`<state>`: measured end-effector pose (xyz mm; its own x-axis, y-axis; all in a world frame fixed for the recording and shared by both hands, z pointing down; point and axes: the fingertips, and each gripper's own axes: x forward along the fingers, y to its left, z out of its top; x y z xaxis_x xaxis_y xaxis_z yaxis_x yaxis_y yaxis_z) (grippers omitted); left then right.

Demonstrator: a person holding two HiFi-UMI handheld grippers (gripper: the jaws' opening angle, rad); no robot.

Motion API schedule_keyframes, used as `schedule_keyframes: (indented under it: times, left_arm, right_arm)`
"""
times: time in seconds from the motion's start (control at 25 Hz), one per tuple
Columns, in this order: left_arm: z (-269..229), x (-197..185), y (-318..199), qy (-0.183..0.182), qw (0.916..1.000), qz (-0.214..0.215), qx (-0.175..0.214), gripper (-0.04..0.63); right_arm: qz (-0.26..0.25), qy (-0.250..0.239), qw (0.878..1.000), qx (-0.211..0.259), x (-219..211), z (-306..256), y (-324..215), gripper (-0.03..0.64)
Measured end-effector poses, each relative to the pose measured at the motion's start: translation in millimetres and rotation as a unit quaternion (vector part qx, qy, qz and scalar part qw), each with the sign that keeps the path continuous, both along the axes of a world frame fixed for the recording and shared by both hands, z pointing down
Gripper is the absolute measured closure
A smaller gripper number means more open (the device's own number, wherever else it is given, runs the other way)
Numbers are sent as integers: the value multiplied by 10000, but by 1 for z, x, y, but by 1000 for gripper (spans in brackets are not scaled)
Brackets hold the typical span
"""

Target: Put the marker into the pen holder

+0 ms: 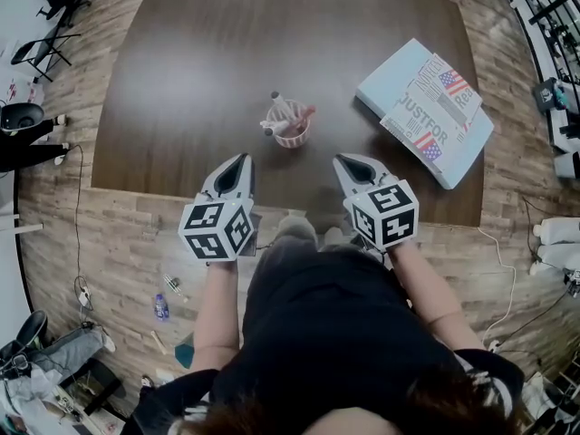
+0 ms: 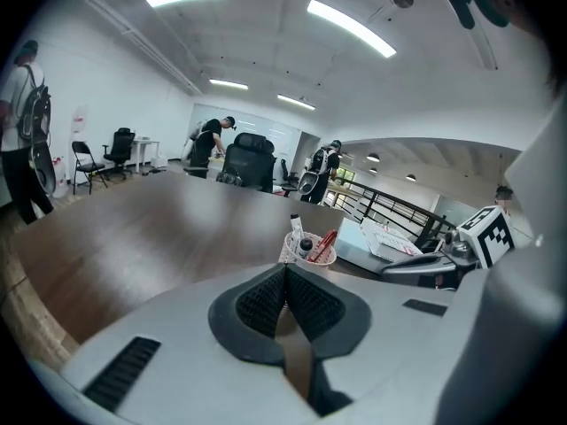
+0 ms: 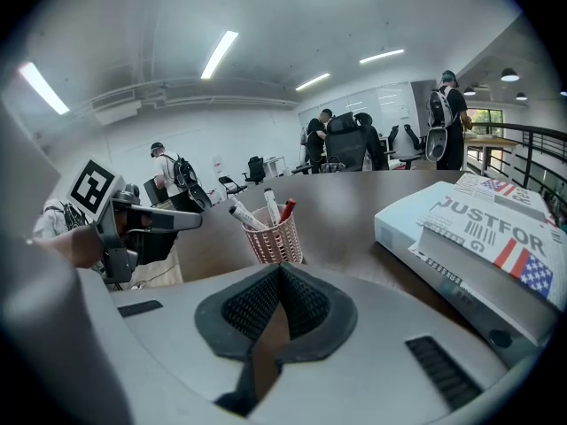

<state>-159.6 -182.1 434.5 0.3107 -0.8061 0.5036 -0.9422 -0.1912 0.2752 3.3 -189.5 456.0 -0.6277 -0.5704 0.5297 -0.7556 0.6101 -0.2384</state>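
A pink mesh pen holder [image 1: 291,132] stands near the middle of the dark table [image 1: 181,80]; it also shows in the left gripper view [image 2: 309,251] and the right gripper view [image 3: 275,240]. Several markers [image 1: 283,110] stick out of it, white ones and a red one [image 3: 286,209]. My left gripper [image 1: 241,161] hovers at the table's near edge, left of the holder, shut and empty. My right gripper [image 1: 342,162] hangs to the right of the holder, also shut with nothing between its pads.
A pale blue box with printed papers on top [image 1: 426,107] lies on the table's right side. Wooden floor surrounds the table, with a small bottle [image 1: 160,308] and cables on it at the left. Chairs and people stand far back in the room.
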Motion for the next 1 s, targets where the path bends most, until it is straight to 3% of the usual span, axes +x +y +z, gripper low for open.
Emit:
schedule_keyframes:
  times: [1.0]
  left_arm:
    - [8, 11, -3, 215, 9995, 158, -158, 568]
  right_arm:
    - [89, 46, 9999, -10, 5, 0, -9, 600]
